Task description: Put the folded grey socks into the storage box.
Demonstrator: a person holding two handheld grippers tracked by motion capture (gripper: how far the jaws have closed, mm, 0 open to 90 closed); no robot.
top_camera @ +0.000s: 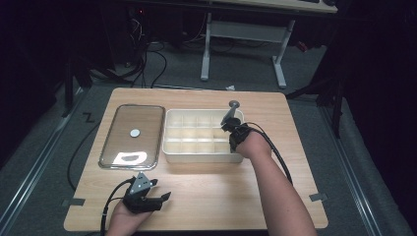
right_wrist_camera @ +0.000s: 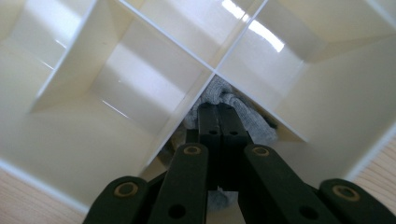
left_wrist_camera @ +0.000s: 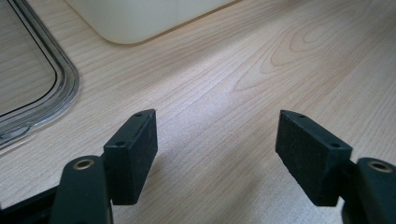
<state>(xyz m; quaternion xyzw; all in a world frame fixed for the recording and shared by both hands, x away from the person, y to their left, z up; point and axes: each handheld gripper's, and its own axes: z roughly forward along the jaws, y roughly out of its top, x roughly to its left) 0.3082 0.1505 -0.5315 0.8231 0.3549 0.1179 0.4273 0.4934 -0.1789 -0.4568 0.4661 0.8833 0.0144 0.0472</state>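
Right gripper view, grey knitted cloth (right_wrist_camera: 243, 114), pinched inside cream divided box (right_wrist_camera: 140, 84)

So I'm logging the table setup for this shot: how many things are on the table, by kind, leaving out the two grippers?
Clear lid: 1
White divided box: 1
Grey cloth piece, in a box compartment, pinched in the right gripper's shut jaws: 1
Total: 3

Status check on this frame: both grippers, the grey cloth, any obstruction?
Left gripper open, idle over bare table. Right gripper shut on grey cloth inside divided box. Dividers close around it; lid set aside.
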